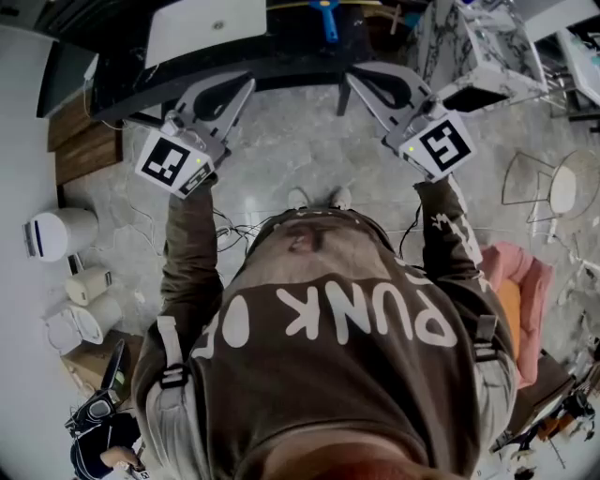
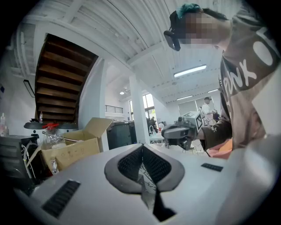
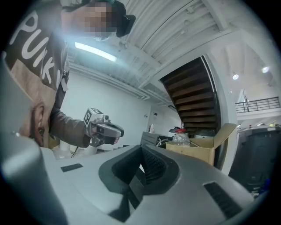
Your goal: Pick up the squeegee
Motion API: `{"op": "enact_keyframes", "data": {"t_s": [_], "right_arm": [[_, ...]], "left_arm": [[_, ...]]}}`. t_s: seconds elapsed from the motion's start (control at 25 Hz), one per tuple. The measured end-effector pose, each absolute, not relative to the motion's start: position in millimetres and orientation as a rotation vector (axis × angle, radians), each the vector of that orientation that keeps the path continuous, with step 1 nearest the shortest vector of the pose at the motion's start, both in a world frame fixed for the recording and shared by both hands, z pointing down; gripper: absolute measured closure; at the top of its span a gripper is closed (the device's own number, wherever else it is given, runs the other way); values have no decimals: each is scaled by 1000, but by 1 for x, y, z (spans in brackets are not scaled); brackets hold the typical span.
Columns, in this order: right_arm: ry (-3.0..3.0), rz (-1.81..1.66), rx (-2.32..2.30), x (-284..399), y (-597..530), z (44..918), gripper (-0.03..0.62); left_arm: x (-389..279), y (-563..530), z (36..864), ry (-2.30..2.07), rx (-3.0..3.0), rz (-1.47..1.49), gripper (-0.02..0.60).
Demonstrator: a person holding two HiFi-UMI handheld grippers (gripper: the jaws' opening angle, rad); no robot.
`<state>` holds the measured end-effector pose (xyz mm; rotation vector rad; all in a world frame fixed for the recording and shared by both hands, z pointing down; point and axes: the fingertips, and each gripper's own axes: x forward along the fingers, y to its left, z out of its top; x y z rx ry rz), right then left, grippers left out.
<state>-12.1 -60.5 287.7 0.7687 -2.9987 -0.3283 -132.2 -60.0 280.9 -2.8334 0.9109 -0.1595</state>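
Seen from above, a person in a brown top with white lettering (image 1: 347, 323) stands on a pale grey stone floor (image 1: 291, 150). Each hand holds a grey gripper, level and aimed at a dark desk (image 1: 281, 61) ahead.

The left gripper (image 1: 246, 82) has its fingers pressed together with nothing between them. Its own view shows the black ribbed pads (image 2: 131, 162) meeting along a seam. The right gripper (image 1: 354, 79) is also closed tight and empty.

The squeegee (image 1: 326, 19), a blue-handled tool partly cut off by the top edge, lies on the desk. It is ahead of and between the two grippers, apart from both. A white flat panel (image 1: 206, 28) lies on the desk to its left. In the left gripper view, an open brown cardboard box (image 2: 74, 147) sits beyond the fingers.
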Motion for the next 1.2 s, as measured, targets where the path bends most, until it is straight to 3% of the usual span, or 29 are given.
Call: {"op": "enact_keyframes", "data": {"t_s": [0.44,1.2], "right_arm": [[-3001,-322,765,-16,-69,290,579],[-3022,-293,631,-32,-61,298,308]], "left_arm": [[-137,-65,283,933,-2834,-160,578],[-143,-67,287,947,-2837,-158,578]]}}
